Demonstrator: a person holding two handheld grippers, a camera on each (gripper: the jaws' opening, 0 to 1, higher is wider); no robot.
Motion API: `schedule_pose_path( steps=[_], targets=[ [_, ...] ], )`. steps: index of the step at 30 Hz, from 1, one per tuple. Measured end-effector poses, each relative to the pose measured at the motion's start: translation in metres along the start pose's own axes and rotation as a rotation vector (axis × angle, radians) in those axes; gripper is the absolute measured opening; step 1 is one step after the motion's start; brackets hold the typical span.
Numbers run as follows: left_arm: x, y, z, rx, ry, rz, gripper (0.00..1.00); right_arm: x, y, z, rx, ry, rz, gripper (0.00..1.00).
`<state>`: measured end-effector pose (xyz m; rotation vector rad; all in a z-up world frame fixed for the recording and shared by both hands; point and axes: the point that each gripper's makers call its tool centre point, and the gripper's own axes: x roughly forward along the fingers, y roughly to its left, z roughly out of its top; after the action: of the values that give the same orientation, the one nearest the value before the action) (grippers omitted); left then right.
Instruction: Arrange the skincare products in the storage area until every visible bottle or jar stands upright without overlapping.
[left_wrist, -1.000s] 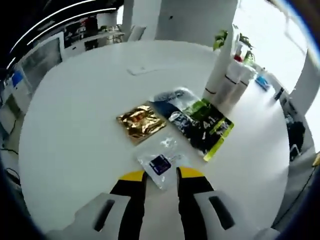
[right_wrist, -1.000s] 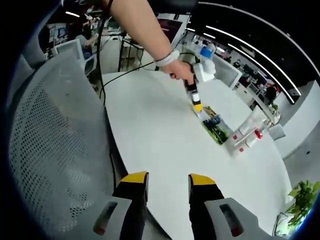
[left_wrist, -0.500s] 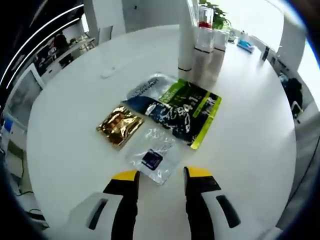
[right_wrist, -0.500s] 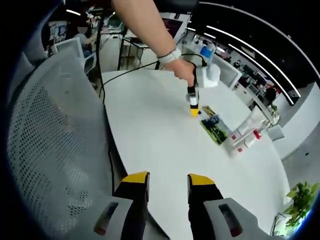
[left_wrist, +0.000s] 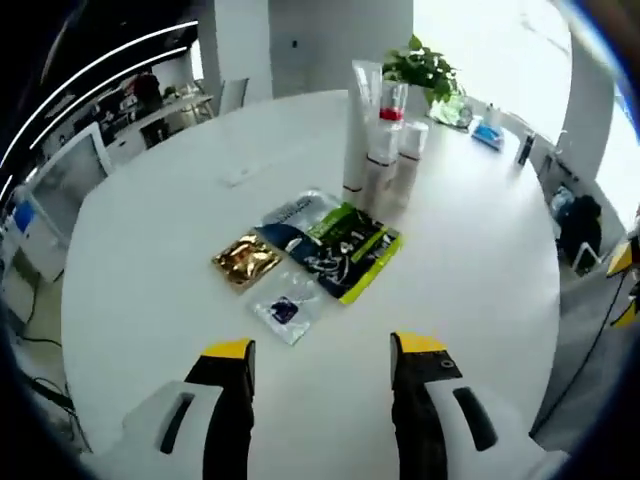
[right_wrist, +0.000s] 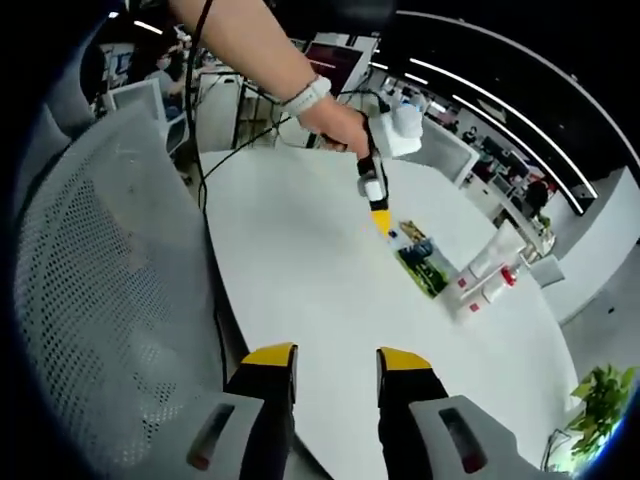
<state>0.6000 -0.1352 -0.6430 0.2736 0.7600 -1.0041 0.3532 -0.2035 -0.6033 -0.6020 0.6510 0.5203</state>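
Round white table (left_wrist: 150, 240): broad bare surface on every side of the central cluster, open to approach. Obstacles: gold sachet (left_wrist: 246, 260), clear sachet (left_wrist: 287, 310) and dark green-edged pouch (left_wrist: 345, 250) lying flat, touching or overlapping; upright tubes and bottles (left_wrist: 378, 150) packed together just behind them. Mesh chair back (right_wrist: 110, 300) stands at the table's near edge.

The round white tabletop (left_wrist: 150, 250) carried, ahead of the left jaws, a clear packet (left_wrist: 286, 311), a gold packet (left_wrist: 246, 259) and a dark green packet (left_wrist: 340, 250) lying flat; beyond them, upright tubes and bottles (left_wrist: 378, 145) stood clustered.
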Motion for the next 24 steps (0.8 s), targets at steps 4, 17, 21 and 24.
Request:
schedule_pose_path(
  steps=[4,17,21,24],
  targets=[
    [-0.037,-0.038,0.026,-0.147,-0.181,-0.089,0.41,-0.002,-0.001,0.005,-0.001,-0.024,-0.007,0.29],
    [-0.153,-0.113,0.042,-0.386,-0.586,-0.17,0.64,-0.005,-0.009,0.006,0.038,-0.048,-0.043,0.3],
    [-0.163,-0.123,0.028,-0.325,-0.556,-0.144,0.65,-0.006,-0.009,0.006,0.042,-0.049,-0.046,0.31],
    [-0.175,-0.131,0.028,-0.187,-0.553,-0.101,0.62,-0.007,-0.011,0.006,0.057,-0.056,-0.054,0.31]
  ],
)
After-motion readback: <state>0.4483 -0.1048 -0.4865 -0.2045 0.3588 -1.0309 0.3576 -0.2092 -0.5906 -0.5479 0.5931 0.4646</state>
